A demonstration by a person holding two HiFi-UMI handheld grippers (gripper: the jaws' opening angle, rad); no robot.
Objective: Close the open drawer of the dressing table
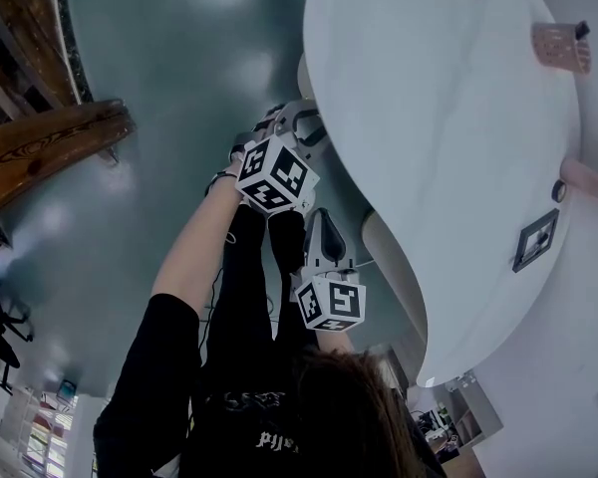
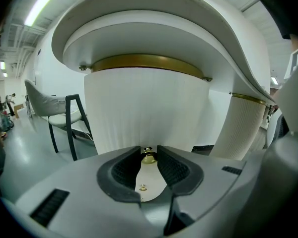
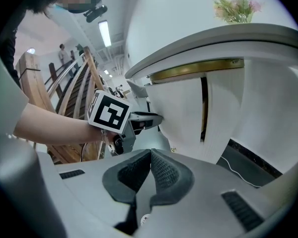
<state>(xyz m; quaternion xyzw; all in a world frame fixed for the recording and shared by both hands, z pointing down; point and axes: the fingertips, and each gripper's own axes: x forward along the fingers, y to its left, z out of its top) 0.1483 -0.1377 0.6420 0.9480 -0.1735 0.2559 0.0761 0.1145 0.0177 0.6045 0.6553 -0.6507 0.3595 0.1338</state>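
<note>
**Head view:** We look steeply down on the white desk (image 1: 429, 118), which carries a pink cup (image 1: 560, 46) and a small dark frame (image 1: 534, 239). The left tool (image 1: 301, 119) is at the desk's near edge. The right tool (image 1: 326, 229) is just behind it, closer to our body.

**Left gripper view:** The left tool's pads stand part-way apart, pinching a small brass knob (image 2: 148, 157). The knob sits on the ribbed white front of the drawer (image 2: 144, 108), which curves beneath a gold band under the desk top. A dark-legged chair (image 2: 64, 115) stands to the left.

**Right gripper view:** The right tool's pads are pressed together with nothing between them, and it is clear of the drawer. A dark vertical gap runs down the right edge of the drawer front. The left tool's tip meets that front, and flowers (image 3: 233, 6) stand on the desk above.
</note>
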